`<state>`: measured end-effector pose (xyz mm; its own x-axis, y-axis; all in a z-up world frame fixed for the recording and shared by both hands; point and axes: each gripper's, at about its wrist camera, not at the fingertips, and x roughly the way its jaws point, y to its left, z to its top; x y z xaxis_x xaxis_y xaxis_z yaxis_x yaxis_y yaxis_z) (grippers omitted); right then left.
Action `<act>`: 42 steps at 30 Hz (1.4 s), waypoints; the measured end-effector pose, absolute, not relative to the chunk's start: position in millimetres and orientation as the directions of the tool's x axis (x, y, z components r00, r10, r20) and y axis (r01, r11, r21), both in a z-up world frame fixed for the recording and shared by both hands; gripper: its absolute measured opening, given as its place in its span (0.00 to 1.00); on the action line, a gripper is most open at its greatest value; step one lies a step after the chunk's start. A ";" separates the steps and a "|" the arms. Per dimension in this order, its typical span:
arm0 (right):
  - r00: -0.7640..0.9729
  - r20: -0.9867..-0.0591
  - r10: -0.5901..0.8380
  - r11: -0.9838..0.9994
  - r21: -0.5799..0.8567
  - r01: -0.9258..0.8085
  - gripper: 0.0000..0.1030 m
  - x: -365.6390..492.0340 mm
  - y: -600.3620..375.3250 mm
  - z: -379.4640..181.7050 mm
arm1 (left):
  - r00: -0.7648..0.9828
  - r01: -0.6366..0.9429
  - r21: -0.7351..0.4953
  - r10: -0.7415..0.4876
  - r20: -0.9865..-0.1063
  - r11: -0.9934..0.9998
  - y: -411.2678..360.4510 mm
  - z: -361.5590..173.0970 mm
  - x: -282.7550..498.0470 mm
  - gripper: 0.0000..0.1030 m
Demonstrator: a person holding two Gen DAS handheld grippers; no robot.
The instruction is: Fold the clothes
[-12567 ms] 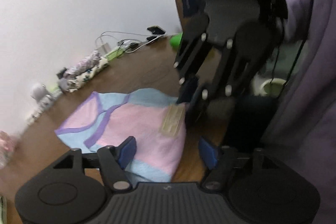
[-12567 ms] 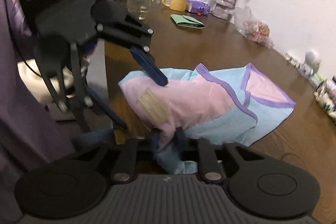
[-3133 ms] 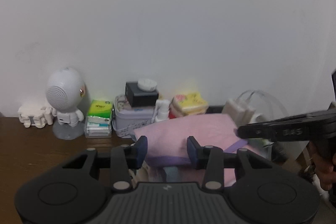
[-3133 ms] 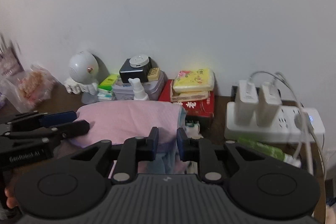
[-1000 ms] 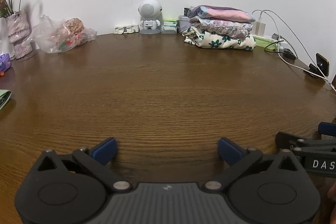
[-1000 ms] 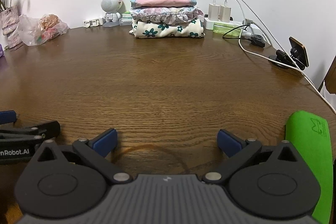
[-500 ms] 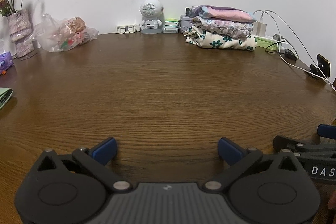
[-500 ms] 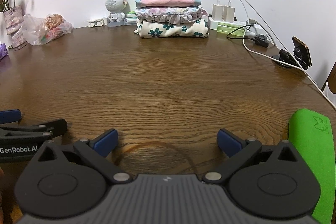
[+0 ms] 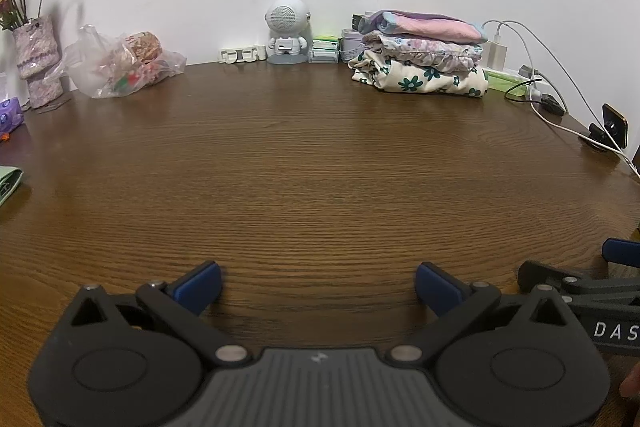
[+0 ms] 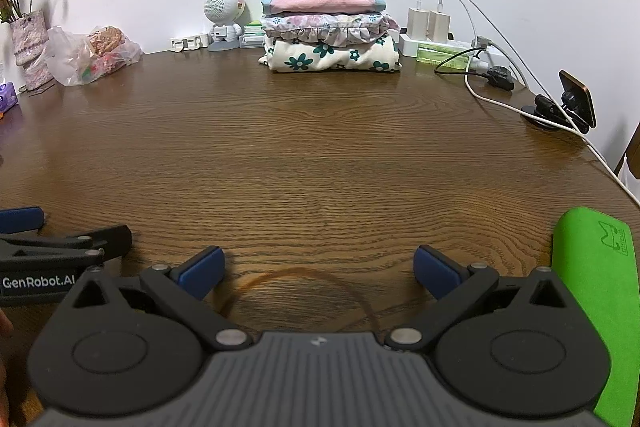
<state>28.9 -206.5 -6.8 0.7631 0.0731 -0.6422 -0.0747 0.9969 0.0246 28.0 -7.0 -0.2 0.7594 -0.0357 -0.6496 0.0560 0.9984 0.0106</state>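
Observation:
A stack of three folded clothes (image 9: 420, 57) (image 10: 330, 31) sits at the table's far edge against the wall: a pink and blue garment (image 10: 322, 1) on top, a frilled floral one in the middle, a cream one with green flowers at the bottom. My left gripper (image 9: 318, 287) hovers low over bare wood near the front edge, open and holding nothing. My right gripper (image 10: 318, 269) is likewise open and holds nothing. Each gripper's fingers (image 9: 560, 281) (image 10: 64, 239) show at the side of the other's view.
On the brown wooden table (image 9: 320, 167): a white robot figure (image 9: 287, 31), a plastic bag of snacks (image 9: 120, 63), a flower vase (image 9: 36, 63), a power strip with chargers and cables (image 10: 444, 39), a phone holder (image 10: 572, 103), a green pad (image 10: 596, 299).
Both grippers have edged slightly nearer the table's far side over the last second, staying open. Earlier the pink garment was folded, carried and set on top of the stack.

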 end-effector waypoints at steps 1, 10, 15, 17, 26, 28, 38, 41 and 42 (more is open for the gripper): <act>0.763 -0.642 0.073 0.997 0.025 -0.075 0.99 29.0 -206.6 -6.8 | 0.759 0.056 0.011 -0.036 -0.650 0.998 -7.1 -0.3 27.9 1.00; 0.763 -0.642 0.074 0.997 0.025 -0.075 0.99 29.0 -206.8 -6.6 | 0.760 0.054 0.009 -0.035 -0.648 0.999 -7.5 -0.9 27.7 1.00; 0.764 -0.641 0.075 0.997 0.027 -0.075 1.00 29.0 -206.7 -6.8 | 0.761 0.055 0.008 -0.037 -0.648 0.998 -8.2 -0.9 27.6 1.00; 0.764 -0.640 0.076 0.997 0.029 -0.075 0.99 29.0 -206.7 -7.0 | 0.761 0.057 0.007 -0.039 -0.648 0.998 -8.4 -1.0 27.7 1.00; 0.765 -0.639 0.082 0.996 0.032 -0.080 1.00 28.8 -206.4 -7.1 | 0.761 0.057 0.006 -0.040 -0.647 0.998 -8.7 -1.2 28.0 1.00; 0.764 -0.640 0.082 0.996 0.032 -0.081 1.00 28.7 -206.3 -7.1 | 0.761 0.056 0.007 -0.038 -0.647 0.998 -9.0 -1.3 27.7 1.00; 0.764 -0.641 0.079 0.996 0.026 -0.081 0.99 27.9 -205.7 -7.3 | 0.762 0.056 0.008 -0.037 -0.647 0.998 -9.2 -1.1 27.1 1.00; 0.763 -0.641 0.078 0.996 0.024 -0.082 0.99 27.5 -205.5 -7.4 | 0.762 0.056 0.009 -0.037 -0.647 0.998 -9.4 -1.3 27.1 1.00; 0.763 -0.641 0.078 0.996 0.024 -0.082 0.99 27.4 -205.4 -7.4 | 0.762 0.056 0.009 -0.037 -0.646 0.998 -9.3 -1.3 27.2 1.00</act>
